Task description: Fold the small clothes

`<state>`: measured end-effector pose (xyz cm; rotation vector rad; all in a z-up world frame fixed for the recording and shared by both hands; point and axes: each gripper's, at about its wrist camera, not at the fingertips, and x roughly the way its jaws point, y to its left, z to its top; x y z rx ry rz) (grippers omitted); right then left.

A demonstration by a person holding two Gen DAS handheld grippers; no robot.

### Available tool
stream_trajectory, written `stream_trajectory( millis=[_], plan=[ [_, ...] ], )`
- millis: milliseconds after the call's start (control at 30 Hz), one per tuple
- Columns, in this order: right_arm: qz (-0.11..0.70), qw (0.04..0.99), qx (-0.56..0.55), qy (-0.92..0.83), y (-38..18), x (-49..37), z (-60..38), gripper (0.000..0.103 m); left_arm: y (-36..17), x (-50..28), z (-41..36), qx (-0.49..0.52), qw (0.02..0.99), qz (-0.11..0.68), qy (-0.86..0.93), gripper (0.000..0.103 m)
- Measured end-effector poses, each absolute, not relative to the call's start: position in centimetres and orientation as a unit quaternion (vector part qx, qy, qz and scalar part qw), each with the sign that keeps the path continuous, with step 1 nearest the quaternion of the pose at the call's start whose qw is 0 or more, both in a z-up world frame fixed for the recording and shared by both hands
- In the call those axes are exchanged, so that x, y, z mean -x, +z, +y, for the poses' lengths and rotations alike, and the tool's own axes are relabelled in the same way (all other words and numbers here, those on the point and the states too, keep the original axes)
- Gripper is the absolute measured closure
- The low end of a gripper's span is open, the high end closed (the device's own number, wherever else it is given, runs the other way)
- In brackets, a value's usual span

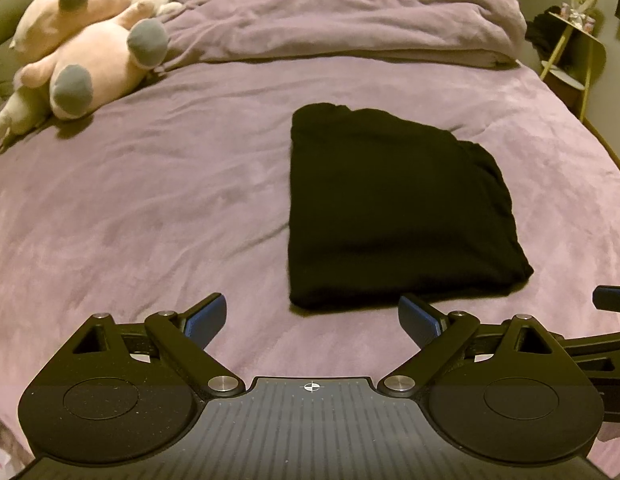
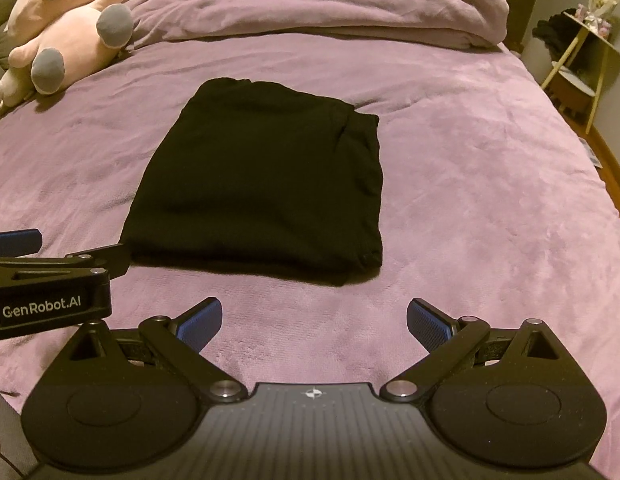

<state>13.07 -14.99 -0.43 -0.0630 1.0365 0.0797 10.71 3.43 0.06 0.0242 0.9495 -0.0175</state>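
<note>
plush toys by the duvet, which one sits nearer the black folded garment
The lower pink plush toy, the one showing two grey feet. It lies closer to the black folded garment; the other pink plush is stacked behind it, toward the headboard.

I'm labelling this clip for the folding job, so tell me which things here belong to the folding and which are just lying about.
Part of the job:
- black garment, folded flat on the purple bed sheet
- left gripper, fingers open, empty
- right gripper, fingers open, empty

Just lying about:
- pink plush toys at the far left
- bunched purple duvet at the head of the bed
- side shelf beside the bed
</note>
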Motion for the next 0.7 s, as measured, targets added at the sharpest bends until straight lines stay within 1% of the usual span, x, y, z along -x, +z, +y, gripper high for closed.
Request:
stream_trajectory(
  millis=[700],
  plan=[
    [0.495, 0.868, 0.029, 0.031, -0.34, -13.23, -15.12, 0.004, 0.33, -10.60, 3.72, -0.013, 0.890, 0.457, -0.005, 0.006]
  ],
)
